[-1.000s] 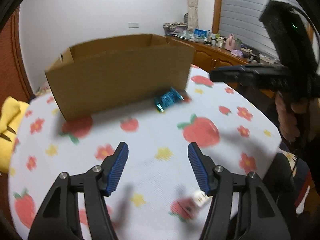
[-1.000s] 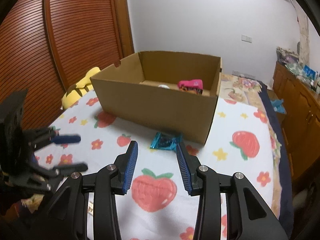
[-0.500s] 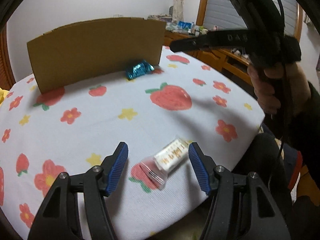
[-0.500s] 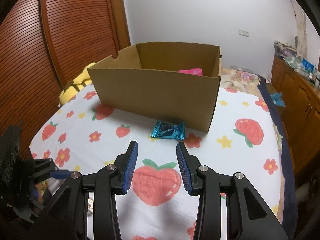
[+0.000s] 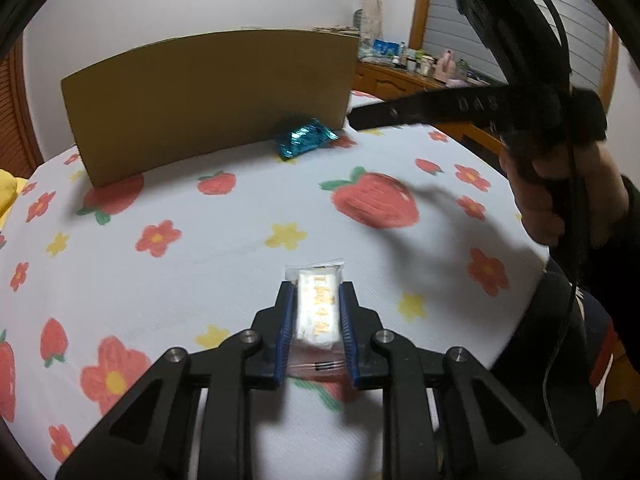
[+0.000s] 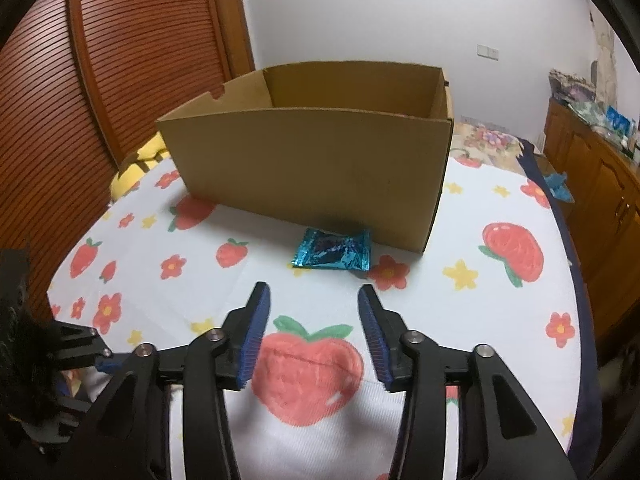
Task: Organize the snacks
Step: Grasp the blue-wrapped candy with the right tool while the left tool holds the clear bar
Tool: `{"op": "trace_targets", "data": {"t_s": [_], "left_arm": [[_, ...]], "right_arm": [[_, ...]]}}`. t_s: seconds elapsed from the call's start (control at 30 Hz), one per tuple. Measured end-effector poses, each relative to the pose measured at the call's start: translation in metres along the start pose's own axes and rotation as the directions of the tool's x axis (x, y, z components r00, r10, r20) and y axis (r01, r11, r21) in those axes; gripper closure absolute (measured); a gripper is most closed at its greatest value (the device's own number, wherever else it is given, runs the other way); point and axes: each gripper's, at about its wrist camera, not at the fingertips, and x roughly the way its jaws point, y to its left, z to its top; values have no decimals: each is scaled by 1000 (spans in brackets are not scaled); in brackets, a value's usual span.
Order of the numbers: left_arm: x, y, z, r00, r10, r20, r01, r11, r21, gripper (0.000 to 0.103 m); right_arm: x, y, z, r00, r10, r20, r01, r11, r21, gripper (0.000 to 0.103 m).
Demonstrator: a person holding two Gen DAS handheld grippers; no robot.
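A white snack packet (image 5: 318, 312) in clear wrap lies near the table's front edge. My left gripper (image 5: 317, 286) is closing on it, and both blue pads press its long sides. A shiny blue snack packet (image 6: 332, 254) lies on the cloth against the front wall of the open cardboard box (image 6: 312, 168). My right gripper (image 6: 314, 288) hovers low a short way in front of that packet, its jaws opening with nothing between them. In the left wrist view the blue packet (image 5: 306, 142) sits at the foot of the box (image 5: 208, 104). The box's inside is hidden.
A strawberry-print tablecloth (image 6: 440, 320) covers the round table. A yellow plush toy (image 6: 136, 168) lies at the left edge beside the box. A wooden cabinet (image 6: 600, 184) stands to the right. A hand (image 5: 560, 200) holds the right tool high on the right.
The left jaws have come together onto the white packet. The right jaws have spread wider. Both grippers have sunk toward the table, so the box's inside no longer shows.
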Motion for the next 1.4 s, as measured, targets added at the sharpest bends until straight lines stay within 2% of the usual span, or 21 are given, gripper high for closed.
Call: {"op": "trace_targets", "data": {"t_s": [0.2, 0.5, 0.8, 1.07, 1.13, 1.2, 1.33, 1.37, 1.4], "left_arm": [[-1, 22, 17, 999, 21, 32, -20, 999, -46, 83], [-3, 60, 26, 997, 56, 59, -48, 990, -130, 83], [-12, 78, 26, 995, 77, 68, -66, 986, -155, 83], [-21, 88, 31, 992, 98, 85, -84, 984, -159, 83], [-22, 89, 33, 991, 99, 88, -84, 984, -159, 83], [-22, 89, 35, 991, 99, 92, -84, 984, -158, 83], [-19, 90, 39, 991, 98, 95, -82, 984, -157, 83], [-19, 90, 40, 991, 98, 96, -83, 984, -155, 83], [-18, 90, 41, 990, 100, 98, -84, 985, -153, 83]], "right_arm": [[22, -10, 6, 999, -30, -14, 31, 999, 26, 38], [61, -20, 24, 997, -35, -67, 39, 998, 51, 37], [85, -18, 32, 993, -42, -109, 46, 998, 38, 37], [91, -10, 34, 984, -130, -124, 128, 991, -25, 37], [92, -8, 34, 981, -148, -124, 145, 989, -38, 43], [89, -7, 33, 985, -124, -120, 120, 992, -40, 61], [85, -6, 30, 987, -112, -117, 109, 993, -38, 66], [84, -6, 29, 988, -107, -115, 104, 994, -34, 72], [81, -6, 28, 990, -97, -107, 94, 995, -29, 73]]}}
